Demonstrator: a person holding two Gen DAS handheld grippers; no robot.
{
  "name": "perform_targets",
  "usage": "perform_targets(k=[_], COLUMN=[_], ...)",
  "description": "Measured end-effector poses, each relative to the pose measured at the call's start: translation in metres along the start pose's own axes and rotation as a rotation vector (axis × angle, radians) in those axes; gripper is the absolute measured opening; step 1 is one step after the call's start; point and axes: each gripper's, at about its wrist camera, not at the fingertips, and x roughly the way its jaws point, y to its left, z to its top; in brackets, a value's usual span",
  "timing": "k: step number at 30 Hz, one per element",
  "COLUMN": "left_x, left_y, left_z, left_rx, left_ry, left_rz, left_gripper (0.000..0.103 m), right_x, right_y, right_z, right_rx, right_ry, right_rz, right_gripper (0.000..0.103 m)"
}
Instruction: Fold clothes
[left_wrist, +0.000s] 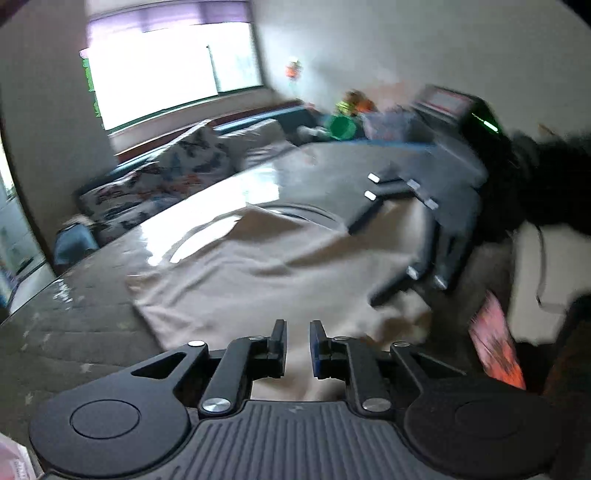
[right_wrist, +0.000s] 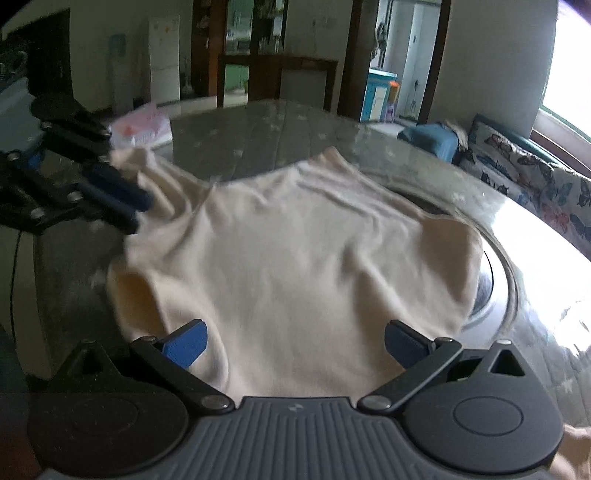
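Observation:
A cream garment (right_wrist: 295, 240) lies spread and rumpled on a glass-topped table (right_wrist: 258, 125). My right gripper (right_wrist: 295, 343) hovers open over the garment's near edge, its blue pads (right_wrist: 188, 343) wide apart with cloth beneath them. In the left wrist view the right gripper (left_wrist: 399, 232) shows at the right, spread above the cloth (left_wrist: 258, 266). My left gripper (left_wrist: 298, 343) has its jaws drawn close with cream cloth between them. From the right wrist view the left gripper (right_wrist: 136, 210) sits at the garment's left corner, where folds bunch toward its tips.
A round inset ring (right_wrist: 495, 280) shows in the tabletop under the garment's right side. A pink packet (right_wrist: 142, 127) lies at the table's far edge. A sofa with butterfly cushions (right_wrist: 535, 177) and a bright window (left_wrist: 162, 77) stand beyond. A wooden chair (right_wrist: 277, 77) stands behind the table.

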Motion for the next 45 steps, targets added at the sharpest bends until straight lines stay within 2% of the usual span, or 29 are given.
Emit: perform_targets(k=[7,10,13,16,18,24,26,29,32,36,41,45], left_x=[0.010,0.017,0.014,0.008,0.006,0.013,0.023,0.036,0.035,0.028,0.023,0.022], left_y=[0.029,0.009,-0.008,-0.005,-0.001,0.005,0.002,-0.010,-0.023,-0.024,-0.026,-0.024], left_z=[0.008,-0.002,-0.010,-0.009,-0.007,0.013,0.019,0.017,0.007,0.001,-0.002,-0.004], left_rx=[-0.138,-0.054,0.071,0.072,0.075,0.009,0.007,0.040,0.086,0.075,0.068,0.047], left_ry=[-0.010,0.028,0.023,0.022,0.013,-0.046,-0.051,-0.018,-0.008,-0.019,-0.025,-0.032], left_rz=[0.013,-0.038,-0.013,-0.031,-0.010,0.025,0.007,-0.042,-0.056,-0.059,-0.059,-0.068], left_gripper=[0.016,0.014,0.013,0.014,0.014,0.014,0.014,0.014,0.013,0.013,0.013,0.014], right_x=[0.021,0.013,0.006,0.008,0.008,-0.007,-0.003,-0.004,-0.014,-0.013,0.008,0.000], right_y=[0.009,0.006,-0.001,-0.004,-0.004,-0.005,-0.002,0.002,0.000,-0.007,-0.008,-0.019], right_z=[-0.009,-0.007,-0.005,-0.009,-0.016,-0.015,-0.017,-0.022,-0.020,-0.013,-0.018,-0.013], right_rx=[0.009,0.009,0.024,0.025,0.020,0.031,0.012,-0.012,-0.009,0.048,0.075,0.101], right_ry=[0.033,0.029,0.011,0.042,0.067,0.047,0.077,0.099,0.069,0.018,0.061,0.038], right_rz=[0.054,0.063,0.056,0.047,0.048,0.046,0.047,0.047,0.030,0.027,0.055,0.044], right_gripper=[0.103,0.103,0.103,0.103,0.103,0.103,0.103,0.103,0.103,0.103,0.103,0.103])
